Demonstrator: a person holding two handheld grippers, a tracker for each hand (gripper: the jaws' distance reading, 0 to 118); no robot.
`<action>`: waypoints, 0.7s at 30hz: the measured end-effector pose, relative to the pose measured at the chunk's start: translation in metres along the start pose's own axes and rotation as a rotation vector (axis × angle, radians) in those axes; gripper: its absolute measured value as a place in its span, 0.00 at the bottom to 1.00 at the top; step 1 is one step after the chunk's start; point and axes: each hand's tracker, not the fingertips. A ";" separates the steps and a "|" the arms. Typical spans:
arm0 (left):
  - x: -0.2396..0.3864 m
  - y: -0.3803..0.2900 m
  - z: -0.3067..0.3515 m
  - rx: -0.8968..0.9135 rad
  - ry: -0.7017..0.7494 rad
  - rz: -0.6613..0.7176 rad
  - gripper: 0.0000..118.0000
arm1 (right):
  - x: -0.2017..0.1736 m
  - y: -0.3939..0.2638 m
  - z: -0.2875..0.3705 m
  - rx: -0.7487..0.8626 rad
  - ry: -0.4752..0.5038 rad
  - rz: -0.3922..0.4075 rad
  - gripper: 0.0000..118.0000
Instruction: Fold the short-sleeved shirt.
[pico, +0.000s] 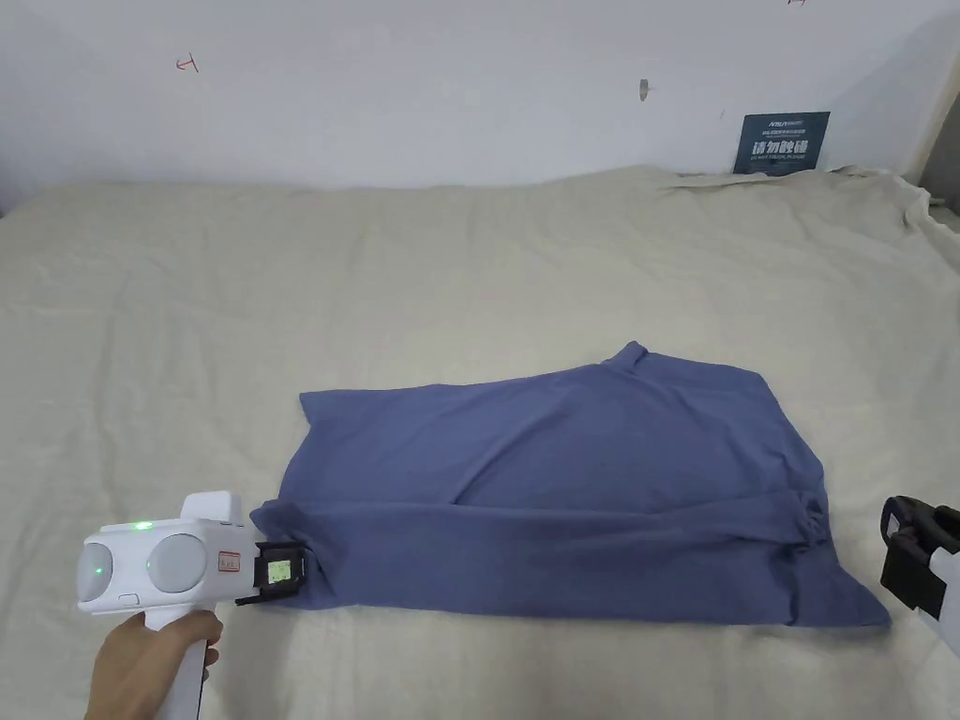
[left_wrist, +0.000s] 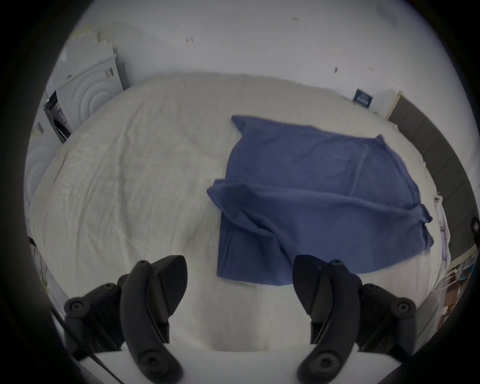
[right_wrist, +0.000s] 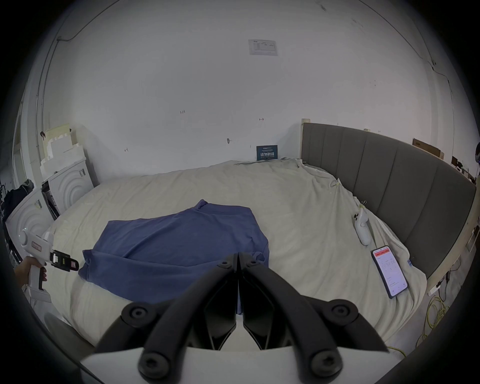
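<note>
A: What's nearest?
B: The left gripper (left_wrist: 240, 285), jaws spread wide, empty, near the bed's (pico: 469, 272) front edge, just off the blue shirt's (pico: 562, 487) left end. The right gripper (right_wrist: 238, 259) has its jaws pressed together on nothing, by the shirt's right end.
A: And beyond?
B: The shirt lies partly folded mid-bed; a phone (right_wrist: 388, 270) rests near the headboard (right_wrist: 389, 169).

A bed (pico: 375, 272) (beige sheet, creased) carries a blue shirt (pico: 581, 487), phone (right_wrist: 389, 270) and white controller (right_wrist: 361, 228).

Head view overlooks the bed (pico: 469, 244); both gripper views face it low.
</note>
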 end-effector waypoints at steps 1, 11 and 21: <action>0.001 0.001 -0.007 -0.024 0.013 -0.002 0.76 | 0.000 -0.001 -0.003 -0.005 -0.003 0.004 0.00; 0.015 -0.007 -0.028 -0.075 0.022 -0.062 0.11 | 0.007 -0.010 -0.022 -0.070 -0.014 -0.023 0.00; 0.004 0.001 0.002 -0.005 -0.066 -0.028 0.04 | 0.033 -0.047 -0.091 -0.324 -0.053 -0.090 0.30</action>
